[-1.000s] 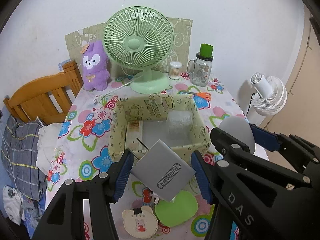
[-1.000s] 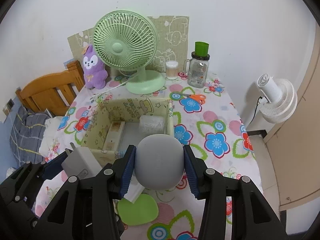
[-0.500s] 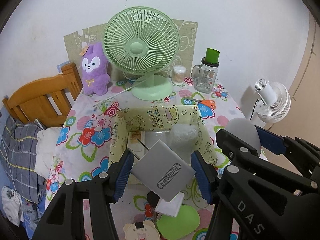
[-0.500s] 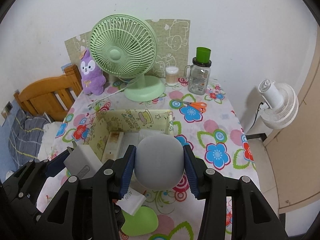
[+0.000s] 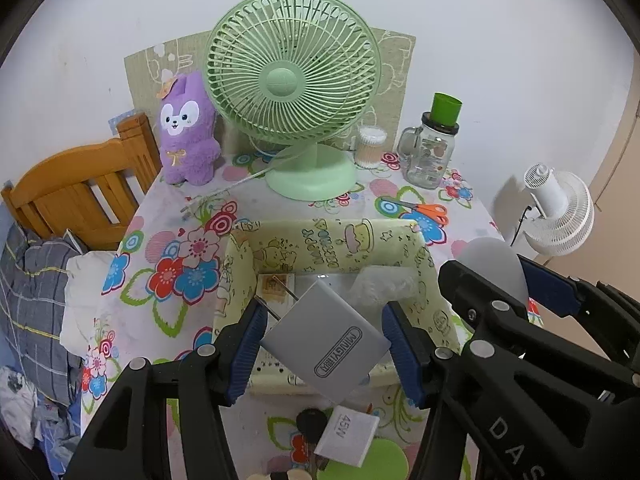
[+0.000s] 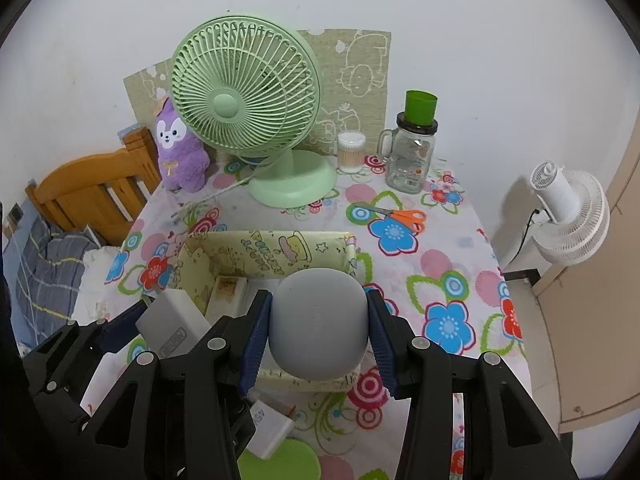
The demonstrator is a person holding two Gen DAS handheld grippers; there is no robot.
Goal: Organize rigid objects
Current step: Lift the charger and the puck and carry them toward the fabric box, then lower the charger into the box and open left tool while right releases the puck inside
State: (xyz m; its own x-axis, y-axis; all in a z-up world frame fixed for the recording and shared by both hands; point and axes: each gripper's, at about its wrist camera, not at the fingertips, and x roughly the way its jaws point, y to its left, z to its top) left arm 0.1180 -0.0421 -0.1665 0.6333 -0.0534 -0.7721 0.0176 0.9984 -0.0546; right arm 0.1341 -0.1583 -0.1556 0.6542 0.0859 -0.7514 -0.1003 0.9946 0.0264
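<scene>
My left gripper (image 5: pixel 324 344) is shut on a grey charger block (image 5: pixel 326 340) with metal prongs, held tilted above the near edge of the yellow patterned box (image 5: pixel 340 240). My right gripper (image 6: pixel 318 328) is shut on a rounded grey case (image 6: pixel 318 324), held over the same box (image 6: pixel 272 246). The right gripper and its grey case (image 5: pixel 494 268) show at the right of the left wrist view. The charger (image 6: pixel 172 326) shows at the left of the right wrist view. The box holds a small brown-topped item (image 5: pixel 274 286) and a clear plastic piece (image 5: pixel 380 286).
On the floral table (image 6: pixel 440 264): a green fan (image 5: pixel 294 80), purple plush (image 5: pixel 188 128), glass jar with green cup (image 5: pixel 434 148), cotton swab tub (image 5: pixel 370 146), orange scissors (image 5: pixel 424 208). Near me lie a white 45W charger (image 5: pixel 348 434), black keys (image 5: pixel 310 424), a green disc (image 5: pixel 376 462). A wooden chair (image 5: pixel 76 188) stands left, a white fan (image 5: pixel 560 208) right.
Both grippers, with charger and case still held, have risen and pulled back a little from the box; the white charger and keys on the table came into view below.
</scene>
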